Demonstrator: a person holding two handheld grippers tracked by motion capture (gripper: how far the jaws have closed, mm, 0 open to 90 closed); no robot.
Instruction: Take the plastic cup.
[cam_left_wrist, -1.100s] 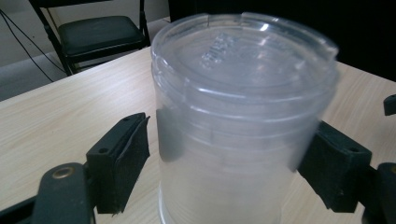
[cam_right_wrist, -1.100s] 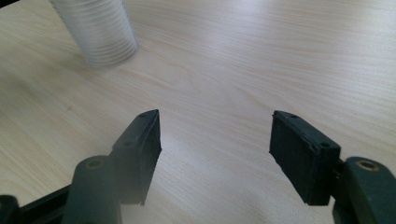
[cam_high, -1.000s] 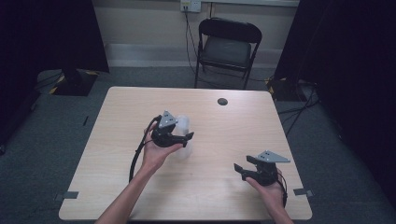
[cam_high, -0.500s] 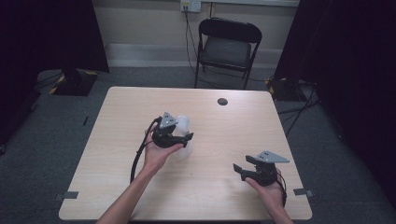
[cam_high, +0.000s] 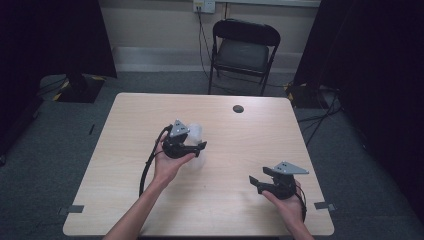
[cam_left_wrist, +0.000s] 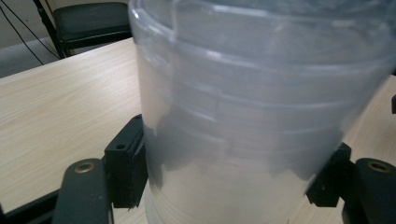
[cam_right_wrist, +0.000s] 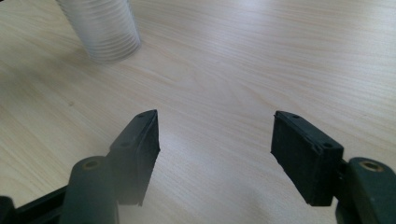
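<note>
Work in hand: a translucent plastic cup stack (cam_left_wrist: 261, 107) is being gripped by the left gripper (cam_high: 192, 142), judged as the start of a lift or a separation of cups.
Cup stack position: it stands on the table (cam_high: 125, 150) just left of centre, at about 10 o'clock from the right gripper (cam_high: 260, 182); its ribbed rims are also seen in the right gripper view (cam_right_wrist: 100, 28).
Left gripper state: its jaws have just been closing; in the left gripper view both pads are set against the cup wall, so the stack is judged clamped low on its sides.
Reason for grip: a low hold on opposite sides is judged to keep the light stack from tipping.
Right gripper state: released, jaws spread wide, nothing held between them.
Right gripper placement: it is held near the 5 o'clock corner of the table, well apart from the stack, judged as kept ready.
Other items: a small dark disc (cam_high: 238, 108) lies near the 12 o'clock edge; a folding chair (cam_high: 243, 50) stands beyond.
</note>
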